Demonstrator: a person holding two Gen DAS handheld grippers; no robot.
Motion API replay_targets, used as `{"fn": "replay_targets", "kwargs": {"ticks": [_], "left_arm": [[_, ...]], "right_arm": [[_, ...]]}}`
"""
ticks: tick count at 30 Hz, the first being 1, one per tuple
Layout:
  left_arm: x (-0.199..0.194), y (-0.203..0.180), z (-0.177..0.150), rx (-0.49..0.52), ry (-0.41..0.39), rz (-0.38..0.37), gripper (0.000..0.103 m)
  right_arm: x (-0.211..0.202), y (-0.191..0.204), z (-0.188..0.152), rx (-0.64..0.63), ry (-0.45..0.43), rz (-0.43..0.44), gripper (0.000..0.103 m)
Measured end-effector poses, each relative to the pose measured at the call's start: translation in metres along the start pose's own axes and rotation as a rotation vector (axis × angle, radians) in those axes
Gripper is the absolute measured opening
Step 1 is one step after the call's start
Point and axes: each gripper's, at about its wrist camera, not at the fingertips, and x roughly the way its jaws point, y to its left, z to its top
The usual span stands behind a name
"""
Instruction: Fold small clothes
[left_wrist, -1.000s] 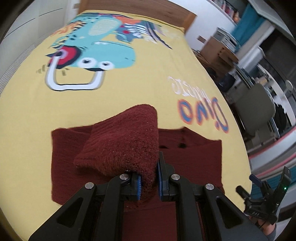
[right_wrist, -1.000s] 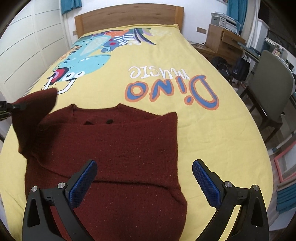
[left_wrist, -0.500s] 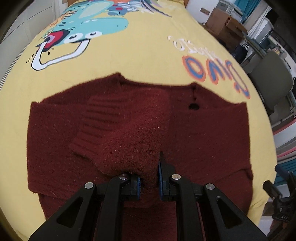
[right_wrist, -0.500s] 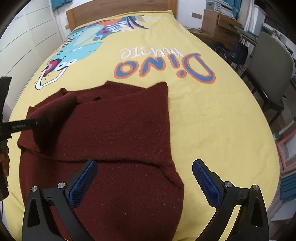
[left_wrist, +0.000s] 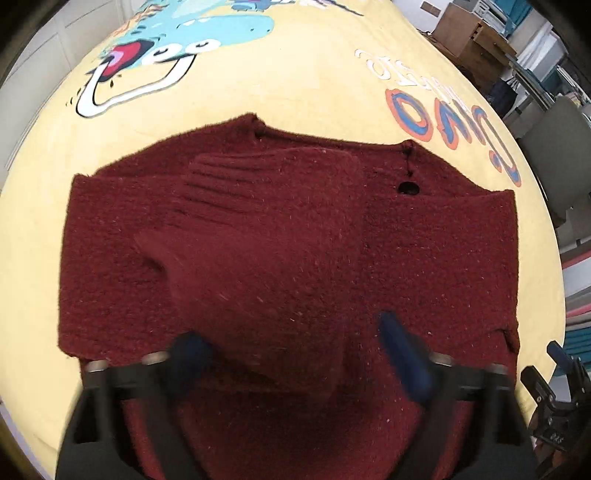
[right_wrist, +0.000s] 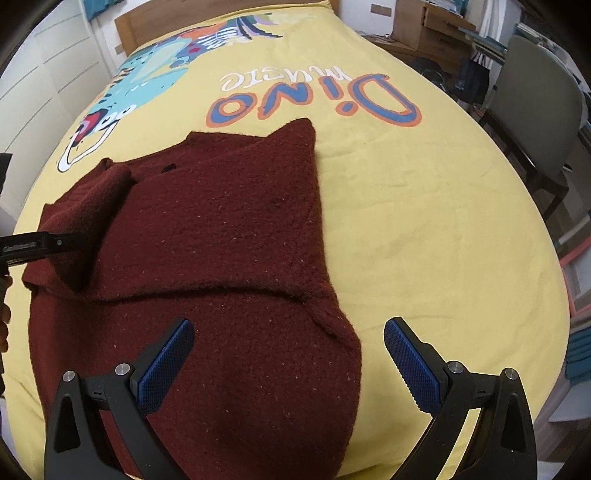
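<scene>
Now that the left gripper (left_wrist: 295, 354) has gone from clamped on the sleeve (left_wrist: 258, 229) to jaws opening, with the sleeve lying loose between them, that sleeve has come down across the sweater (right_wrist: 207, 236), so the sleeve fold looks done. The right gripper (right_wrist: 288, 362) hangs wide open and empty over the sweater's near edge. Under the sweater is a yellow dinosaur-print bedspread (right_wrist: 424, 221); beyond the sweater stands a wooden headboard (right_wrist: 155, 18), to its right a grey chair (right_wrist: 535, 99).

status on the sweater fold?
Left gripper opening, sleeve between its jaws, laid across sweater. Right gripper open, empty, above hem. Nothing in the way.
</scene>
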Motion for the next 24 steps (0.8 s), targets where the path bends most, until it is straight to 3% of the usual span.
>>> {"fn": "replay_targets", "kwargs": {"ticks": [8, 11, 19, 24], "left_arm": [[-0.035, 0.018, -0.017, 0.049, -0.065, -0.026, 0.102], [-0.045, 0.039, -0.033, 0.066, -0.093, 0.003, 0.102], [-0.039, 0.121, -0.064, -0.001, -0.038, 0.125, 0.101], [-0.022, 0.152, -0.07, -0.036, -0.022, 0.136, 0.101]], "right_arm": [[-0.004, -0.002, -0.007, 0.008, 0.009, 0.008, 0.102], [-0.006, -0.002, -0.009, 0.003, 0.01, 0.004, 0.102], [-0.005, 0.012, -0.014, -0.008, 0.031, 0.005, 0.102], [-0.001, 0.031, -0.02, -0.038, 0.053, 0.017, 0.102]]}}
